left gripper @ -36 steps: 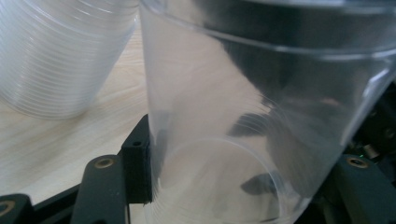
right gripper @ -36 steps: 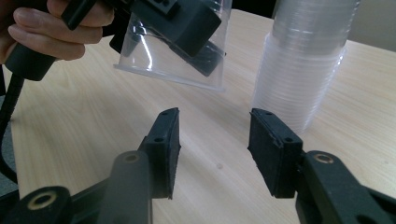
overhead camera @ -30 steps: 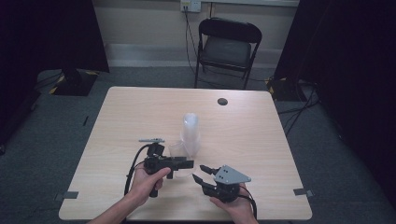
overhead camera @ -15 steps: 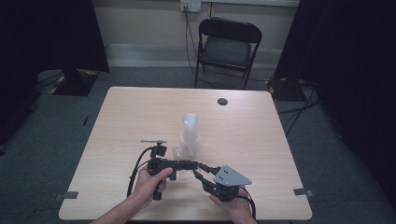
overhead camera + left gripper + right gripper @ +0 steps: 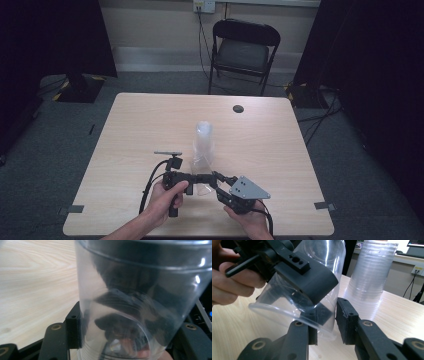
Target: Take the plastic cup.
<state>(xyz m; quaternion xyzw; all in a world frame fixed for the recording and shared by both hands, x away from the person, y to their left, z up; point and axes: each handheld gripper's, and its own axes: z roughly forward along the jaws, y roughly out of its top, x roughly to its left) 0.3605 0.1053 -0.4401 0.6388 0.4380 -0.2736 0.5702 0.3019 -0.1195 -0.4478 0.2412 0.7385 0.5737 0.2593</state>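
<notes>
i see one loose clear cup (image 5: pixel 297 290) and one tall stack of cups (image 5: pixel 204 145) standing on the tabletop (image 5: pixel 140 125). my left claw (image 5: pixel 210 179) is squeezed tight on the loose cup, held low near the front edge. my right claw (image 5: pixel 325 323) has just been closing, its jaws around the cup's rim. the high view shows one chair (image 5: pixel 245 50); the right gripper view shows the grip up close.

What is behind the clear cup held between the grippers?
Behind the cup stands a stack of clear cups on the table. The cup's wall hides the stack's lower left edge.
</notes>
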